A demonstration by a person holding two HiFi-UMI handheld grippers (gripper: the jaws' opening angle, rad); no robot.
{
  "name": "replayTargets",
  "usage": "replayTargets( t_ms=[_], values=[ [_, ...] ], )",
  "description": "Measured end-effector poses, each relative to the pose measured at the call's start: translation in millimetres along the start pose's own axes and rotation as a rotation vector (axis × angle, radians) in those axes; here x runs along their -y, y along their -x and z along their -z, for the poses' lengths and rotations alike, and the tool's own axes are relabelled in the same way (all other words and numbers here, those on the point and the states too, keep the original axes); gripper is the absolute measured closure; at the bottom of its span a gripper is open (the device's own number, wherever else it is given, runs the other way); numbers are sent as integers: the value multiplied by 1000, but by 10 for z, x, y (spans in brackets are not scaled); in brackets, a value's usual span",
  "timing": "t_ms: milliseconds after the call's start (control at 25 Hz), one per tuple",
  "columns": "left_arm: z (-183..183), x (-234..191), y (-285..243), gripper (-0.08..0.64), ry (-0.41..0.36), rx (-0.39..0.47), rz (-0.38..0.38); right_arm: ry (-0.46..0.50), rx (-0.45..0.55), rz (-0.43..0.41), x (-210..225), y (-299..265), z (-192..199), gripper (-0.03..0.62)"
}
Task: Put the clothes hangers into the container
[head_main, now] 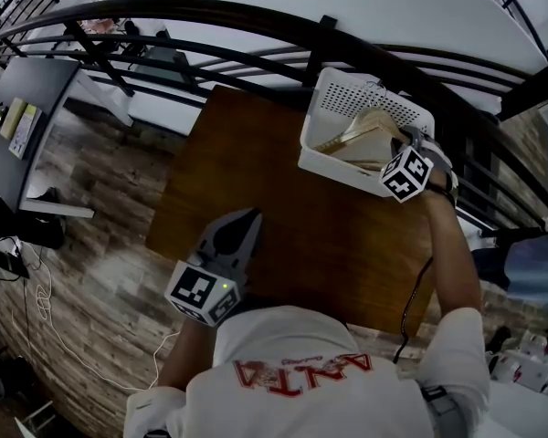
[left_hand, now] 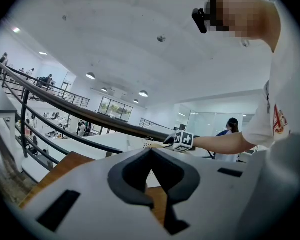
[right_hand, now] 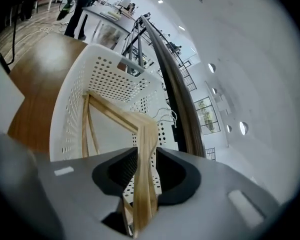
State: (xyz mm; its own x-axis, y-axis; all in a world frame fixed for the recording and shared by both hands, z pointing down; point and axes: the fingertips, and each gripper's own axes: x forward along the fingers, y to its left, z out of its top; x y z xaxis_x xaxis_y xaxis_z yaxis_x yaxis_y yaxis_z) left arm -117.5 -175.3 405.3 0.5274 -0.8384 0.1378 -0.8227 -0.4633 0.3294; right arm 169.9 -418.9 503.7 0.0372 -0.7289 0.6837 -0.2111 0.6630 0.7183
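Observation:
A white perforated basket (head_main: 333,99) stands on the far right of the brown table (head_main: 256,181). Pale wooden hangers (head_main: 365,133) lie in it with their wire hooks at the far wall. My right gripper (head_main: 390,142) reaches down over the basket's near right corner. In the right gripper view its jaws (right_hand: 147,151) close against both sides of one wooden hanger (right_hand: 115,115), which slants down into the basket (right_hand: 70,94). My left gripper (head_main: 253,213) hovers over the table's near left edge, shut and empty (left_hand: 151,151). From there I see the right gripper's marker cube (left_hand: 184,140).
A dark curved railing (head_main: 256,21) runs just behind the table and basket. Wood-look floor (head_main: 100,208) lies to the left, with a grey desk (head_main: 27,108) and loose cables (head_main: 36,299). A black cable (head_main: 411,308) hangs off the table's near right edge.

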Motion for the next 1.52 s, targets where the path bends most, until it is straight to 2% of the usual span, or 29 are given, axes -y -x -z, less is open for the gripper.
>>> replayTargets(
  t_ms=[80,160,320,440,680,880,1120,1320,1520],
  values=[
    [-16,20,3,551,-4,2,3,-44,23,10,69,107,-9,474],
    [-53,54,-6,551,-11,4,7,-134,81,15,145,287,-60,478],
    [-125,153,-26,551,-30,15,33,-353,225,43,224,750,-188,559],
    [-168,264,-26,551,-44,18,51,-475,311,55,173,1085,-224,585],
    [-175,493,-7,551,-68,31,66,-754,490,30,-18,1601,-214,589],
    [-203,757,29,551,-103,49,71,-918,649,-15,-246,2051,-261,589],
    [-247,989,63,551,-138,81,39,-1034,771,-37,-412,2486,-117,589],
    [-233,1175,73,551,-150,102,27,-1047,787,-77,-532,2621,70,591],
    [-265,1254,99,551,-158,109,30,-1024,801,-101,-586,2716,54,591]
  ],
)
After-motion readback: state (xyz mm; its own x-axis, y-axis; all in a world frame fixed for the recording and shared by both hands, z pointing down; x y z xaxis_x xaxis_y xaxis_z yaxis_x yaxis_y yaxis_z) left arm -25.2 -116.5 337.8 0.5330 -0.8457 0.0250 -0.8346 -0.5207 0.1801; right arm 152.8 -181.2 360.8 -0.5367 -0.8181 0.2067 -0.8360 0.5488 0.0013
